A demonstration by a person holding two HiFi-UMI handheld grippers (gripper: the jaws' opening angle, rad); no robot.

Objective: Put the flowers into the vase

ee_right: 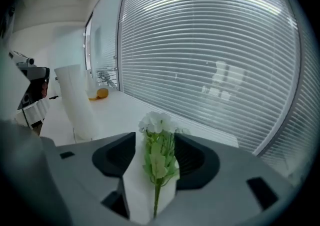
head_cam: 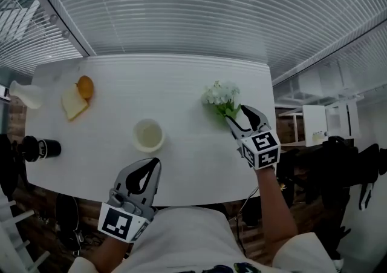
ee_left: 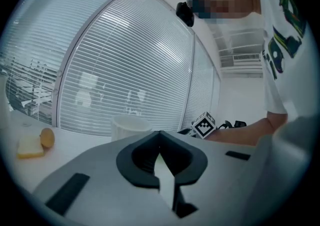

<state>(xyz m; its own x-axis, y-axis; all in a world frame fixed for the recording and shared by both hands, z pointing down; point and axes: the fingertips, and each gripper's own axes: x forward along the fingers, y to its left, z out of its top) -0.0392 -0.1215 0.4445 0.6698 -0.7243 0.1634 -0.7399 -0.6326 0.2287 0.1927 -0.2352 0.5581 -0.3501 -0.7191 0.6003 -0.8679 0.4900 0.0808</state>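
Flowers (head_cam: 222, 97) lie on the table (head_cam: 181, 84) between the spread jaws of the right hand-held gripper (head_cam: 239, 117), ungripped; the left hand-held gripper (head_cam: 155, 163) is clenched empty, vase (head_cam: 148, 135) just ahead.

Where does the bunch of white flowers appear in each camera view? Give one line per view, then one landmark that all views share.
Head view: the white flowers lie right of centre on the table, at the tips of the right gripper.
Left gripper view: not in it.
Right gripper view: flowers at bottom centre, stems between the open jaws, not pinched.
Shared landmark: the orange near the table's far edge.
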